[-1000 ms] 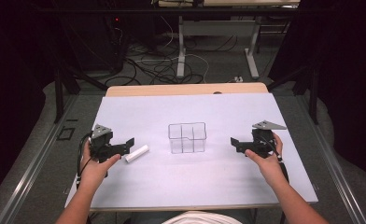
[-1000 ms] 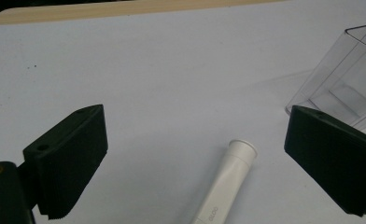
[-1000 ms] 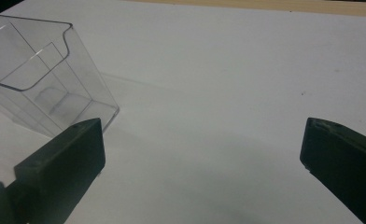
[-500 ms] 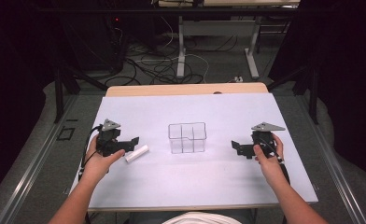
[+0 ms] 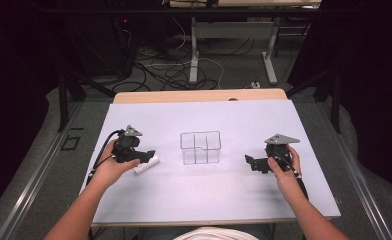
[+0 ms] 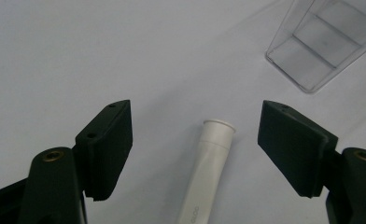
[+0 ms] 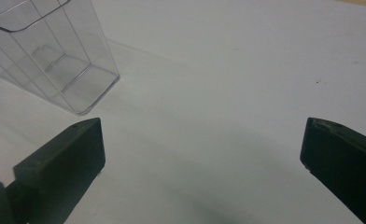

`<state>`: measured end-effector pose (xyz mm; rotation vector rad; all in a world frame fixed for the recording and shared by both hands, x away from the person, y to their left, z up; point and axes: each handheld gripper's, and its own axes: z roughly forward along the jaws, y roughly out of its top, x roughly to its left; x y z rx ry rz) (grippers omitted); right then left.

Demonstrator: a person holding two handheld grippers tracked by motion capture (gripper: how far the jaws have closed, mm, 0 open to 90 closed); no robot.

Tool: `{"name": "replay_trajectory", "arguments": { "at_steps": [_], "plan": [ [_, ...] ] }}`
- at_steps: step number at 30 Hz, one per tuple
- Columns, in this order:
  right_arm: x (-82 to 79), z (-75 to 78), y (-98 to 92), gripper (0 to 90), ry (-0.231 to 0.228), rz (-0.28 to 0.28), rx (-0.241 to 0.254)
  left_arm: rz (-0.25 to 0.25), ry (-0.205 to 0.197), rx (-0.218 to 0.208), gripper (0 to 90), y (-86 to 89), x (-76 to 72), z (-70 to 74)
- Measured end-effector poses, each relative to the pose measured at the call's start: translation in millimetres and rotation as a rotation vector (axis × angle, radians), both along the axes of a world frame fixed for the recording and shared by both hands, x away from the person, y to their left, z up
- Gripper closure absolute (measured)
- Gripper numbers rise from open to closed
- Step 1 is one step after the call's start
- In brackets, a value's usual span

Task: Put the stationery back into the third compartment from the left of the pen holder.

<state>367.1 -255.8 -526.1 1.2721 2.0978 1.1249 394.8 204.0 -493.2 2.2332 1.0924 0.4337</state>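
Divided container (image 5: 200,147) mid-table (image 5: 209,200), tube (image 5: 146,164) lying to its left, between left gripper's (image 5: 143,157) fingers (image 6: 107,149)

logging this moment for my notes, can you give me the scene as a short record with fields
work in hand: left gripper closing in on the white tube
tube: lies flat on the white table, between the left jaws, not yet pressed by them
left jaws: have just been closing, gaps remain on both sides of the tube
right gripper: jaws wide apart, nothing between them
clear box: upright mid-table, split into compartments, looks empty
tube to box: apart, tube on the box's left in the high view
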Motion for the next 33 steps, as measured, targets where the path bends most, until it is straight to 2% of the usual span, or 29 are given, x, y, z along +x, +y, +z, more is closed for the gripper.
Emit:
{"name": "replay_trajectory", "arguments": {
  "at_steps": [2, 4, 7, 10, 17, 19, 22, 25, 33],
  "plan": [
    [-0.5, 0.3, 1.0, 0.0, 0.001, 0.006, 0.009, -0.015, 0.000, 0.016, 27.8, -4.4, 1.4, -1.5],
    [-0.5, 0.1, 1.3, 0.0, -0.003, 0.011, 0.016, -0.025, 0.017, 0.034, 28.5, -7.6, 2.4, -2.6],
    [-0.4, -0.5, 1.4, 0.0, -0.008, 0.009, 0.017, -0.046, 0.024, 0.079, 29.2, -11.5, 4.6, -5.1],
    [-0.5, -0.6, 2.2, 0.0, -0.003, 0.004, 0.029, -0.058, 0.062, 0.090, 33.8, -14.3, 7.2, -8.5],
    [-0.3, -0.9, 3.0, 0.0, 0.001, 0.004, 0.030, -0.086, 0.092, 0.151, 41.6, -20.8, 11.6, -17.1],
    [-0.4, -0.8, 2.9, 0.0, 0.004, 0.003, 0.034, -0.094, 0.116, 0.168, 43.6, -22.8, 12.3, -18.9],
    [0.0, -1.2, 2.4, 0.0, 0.002, 0.006, 0.028, -0.106, 0.112, 0.176, 47.2, -24.7, 12.7, -22.1],
    [-0.1, -1.7, 2.9, 0.0, 0.011, 0.005, 0.032, -0.107, 0.140, 0.182, 49.4, -26.1, 12.8, -25.5],
    [0.1, -2.3, 3.2, 0.0, 0.015, 0.011, 0.031, -0.129, 0.166, 0.207, 54.9, -31.4, 14.3, -31.4]
  ]
}}
